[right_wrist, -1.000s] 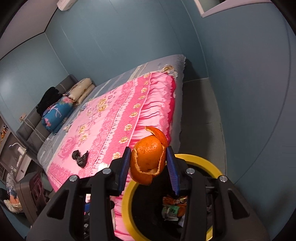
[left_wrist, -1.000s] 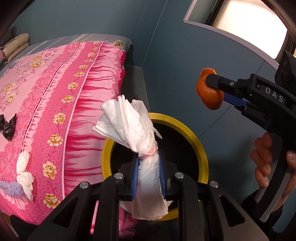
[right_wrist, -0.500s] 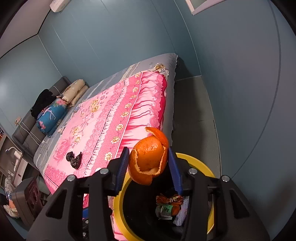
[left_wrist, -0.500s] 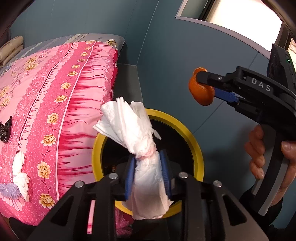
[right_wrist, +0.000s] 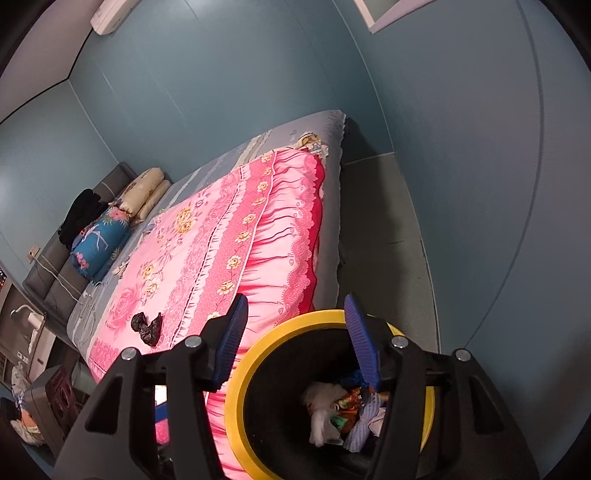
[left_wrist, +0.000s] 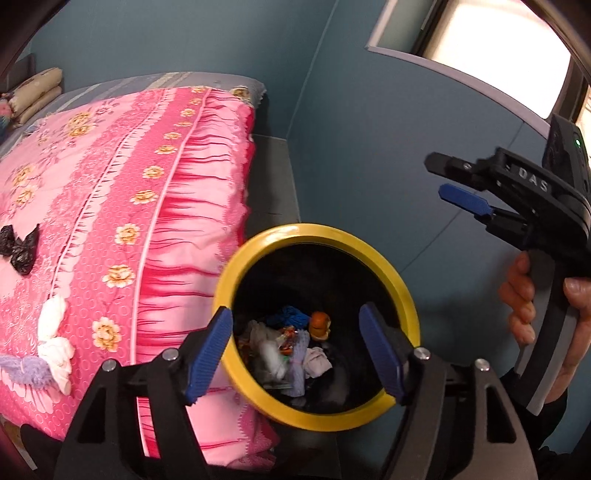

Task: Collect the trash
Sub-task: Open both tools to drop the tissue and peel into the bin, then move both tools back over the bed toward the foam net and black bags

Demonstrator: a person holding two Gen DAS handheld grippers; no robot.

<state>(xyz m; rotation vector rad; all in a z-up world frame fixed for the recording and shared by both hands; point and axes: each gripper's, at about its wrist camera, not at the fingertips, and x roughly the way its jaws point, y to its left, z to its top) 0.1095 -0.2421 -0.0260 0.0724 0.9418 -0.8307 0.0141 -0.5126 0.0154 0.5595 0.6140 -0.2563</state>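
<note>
We are holding both claws over the bin [left_wrist: 369, 243] so drops land inside — left claw [left_wrist: 295, 350] and right claw [right_wrist: 295, 339] opening, nothing between them.

A home bedroom: a bed [right_wrist: 332, 192] under a pink floral quilt [right_wrist: 229, 240] beyond the jaws, stacked pillows [right_wrist: 144, 192] at its headboard, blue walls, a wall air conditioner [right_wrist: 110, 14] high above.

Yellow-rimmed black bin [left_wrist: 402, 295] beside the bed holds tissue [right_wrist: 319, 410], wrappers, orange peel [left_wrist: 319, 325].
</note>
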